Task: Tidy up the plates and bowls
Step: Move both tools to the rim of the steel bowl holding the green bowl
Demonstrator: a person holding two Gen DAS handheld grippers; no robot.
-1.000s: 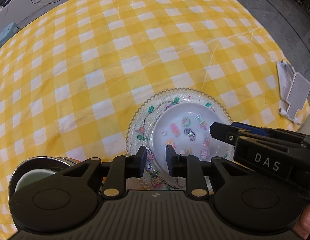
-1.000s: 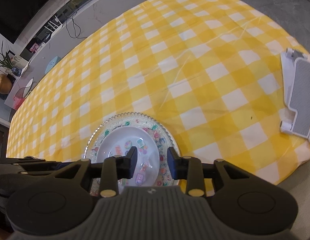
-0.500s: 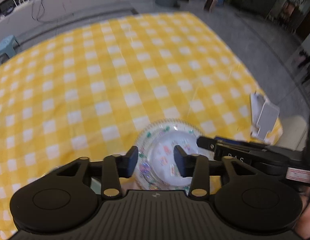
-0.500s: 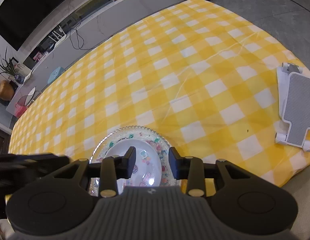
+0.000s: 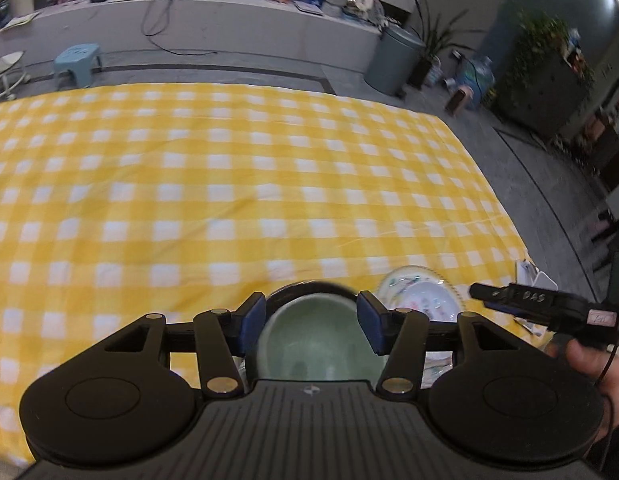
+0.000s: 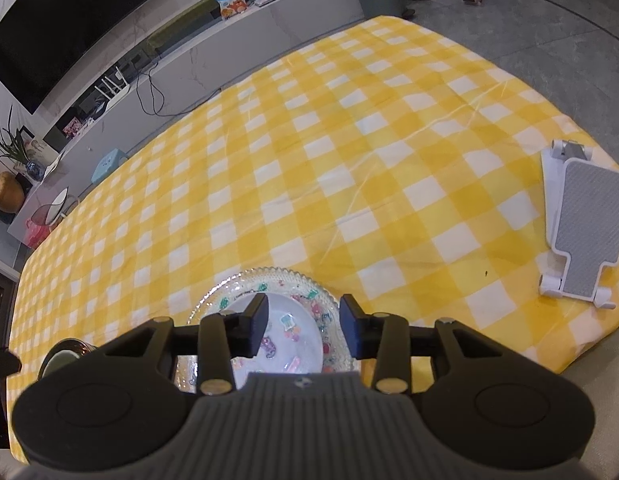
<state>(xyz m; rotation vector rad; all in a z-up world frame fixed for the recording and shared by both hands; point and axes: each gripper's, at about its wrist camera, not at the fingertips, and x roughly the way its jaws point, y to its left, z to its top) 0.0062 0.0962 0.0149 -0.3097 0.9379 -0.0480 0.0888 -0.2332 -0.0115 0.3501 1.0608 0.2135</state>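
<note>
On a yellow checked surface [image 6: 349, 184], the left gripper [image 5: 311, 322], whose jaws have just been opening, hangs parted and empty over a pale green bowl [image 5: 317, 344], while to its right the right gripper [image 6: 303, 326], also just widening, grips nothing above a white bowl [image 6: 285, 344] resting in a patterned plate [image 6: 269, 284].

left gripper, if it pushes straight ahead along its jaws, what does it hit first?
Most likely the pale green bowl: it sits framed between the open jaws of the left gripper, nothing showing in front of it. Depth is unclear, so how near it is I cannot tell.
</note>
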